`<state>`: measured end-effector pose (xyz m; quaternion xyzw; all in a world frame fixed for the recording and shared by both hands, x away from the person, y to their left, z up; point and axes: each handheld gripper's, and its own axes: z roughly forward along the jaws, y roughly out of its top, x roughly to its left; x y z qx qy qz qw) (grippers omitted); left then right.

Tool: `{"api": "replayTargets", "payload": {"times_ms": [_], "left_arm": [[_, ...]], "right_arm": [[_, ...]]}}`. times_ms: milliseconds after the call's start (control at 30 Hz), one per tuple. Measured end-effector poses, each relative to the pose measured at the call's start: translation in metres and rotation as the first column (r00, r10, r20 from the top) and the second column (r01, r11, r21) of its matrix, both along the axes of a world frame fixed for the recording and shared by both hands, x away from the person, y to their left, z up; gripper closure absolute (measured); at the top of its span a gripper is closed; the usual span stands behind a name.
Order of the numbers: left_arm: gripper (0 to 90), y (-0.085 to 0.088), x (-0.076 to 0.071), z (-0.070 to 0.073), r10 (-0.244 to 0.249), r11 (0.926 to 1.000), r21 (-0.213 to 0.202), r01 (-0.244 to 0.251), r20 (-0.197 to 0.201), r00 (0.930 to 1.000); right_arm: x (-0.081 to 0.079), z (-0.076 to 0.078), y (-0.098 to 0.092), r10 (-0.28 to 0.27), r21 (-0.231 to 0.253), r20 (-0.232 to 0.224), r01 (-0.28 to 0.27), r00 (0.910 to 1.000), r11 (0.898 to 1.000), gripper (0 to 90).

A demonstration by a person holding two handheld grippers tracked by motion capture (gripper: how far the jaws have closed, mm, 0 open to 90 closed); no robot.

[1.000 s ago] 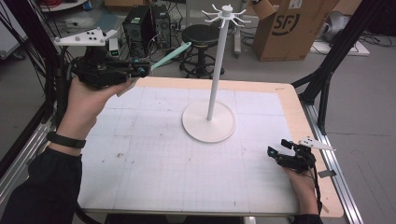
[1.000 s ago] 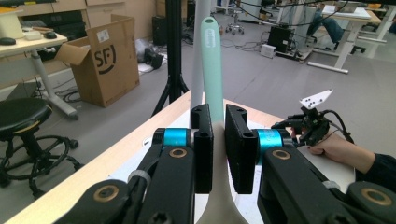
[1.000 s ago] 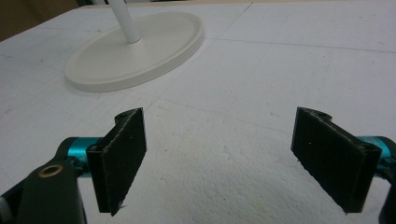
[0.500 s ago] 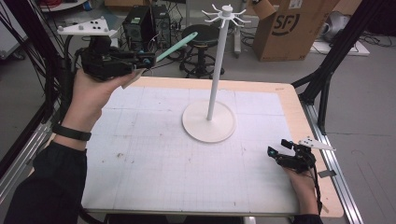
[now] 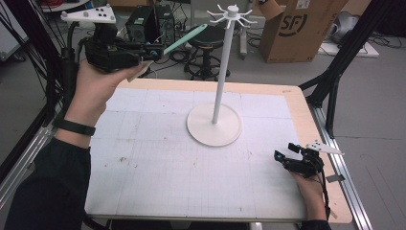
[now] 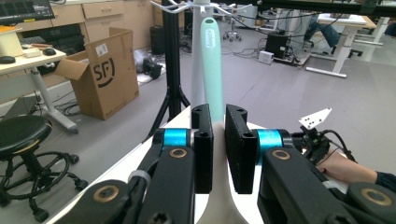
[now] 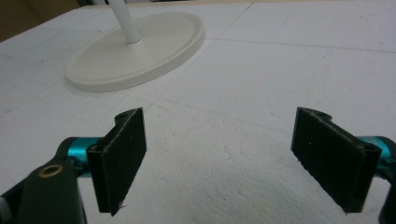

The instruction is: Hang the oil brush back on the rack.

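Mint-green utensil (image 6: pixel 212 70) is clamped btwn the left gripper (image 5: pixel 152 51) jaws, which are closed tight on its lower end. From the grip, the handle sticks straight out ahead of the jaws and tilts up. Its rounded tip w/ a hanging hole sits just short of the hooks atop the white stand (image 5: pixel 221 79). That hold looks deliberate: gripped low so the holed end stays free to slip over a hook, prob. the next move. The left gripper is held up high, well above the table (image 5: pixel 158 163), roughly level w/ the stand's top, the hook ring just ahead of the utensil tip as its own view lines them up.

Stand's pole rises from a wide round base (image 7: pixel 135 51), set mid-table so both sides can reach it.

Right gripper (image 7: pixel 233 158) rests low on the table at the near right corner, jaws wide apart, nothing btwn them. The base lies ahead of it and to its left, well apart. It looks parked, out of the way while the left does the hanging.

Beyond the table: cardboard box (image 5: pixel 299 28) and a black stool (image 5: pixel 206 45) on the floor.
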<state>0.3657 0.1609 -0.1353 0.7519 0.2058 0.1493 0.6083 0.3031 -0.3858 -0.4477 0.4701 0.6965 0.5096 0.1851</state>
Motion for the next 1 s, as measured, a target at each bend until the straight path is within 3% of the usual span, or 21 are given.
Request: {"api": "replayTargets", "payload": {"times_ms": [333, 1000], "left_arm": [[81.9, -0.006, 0.006, 0.008, -0.005, 0.9999, 0.010, 0.005, 0.000, 1.0000], [81.9, -0.015, 0.013, 0.004, -0.019, 0.9993, 0.033, 0.020, -0.008, 0.9998]], "right_arm": [[0.000, 0.000, 0.000, 0.002, 0.000, 0.000, -0.002, 1.0000, 1.000, 17.2], [0.000, 0.000, 0.000, 0.005, -0.001, 0.001, -0.005, 1.0000, 1.000, 17.2]]}}
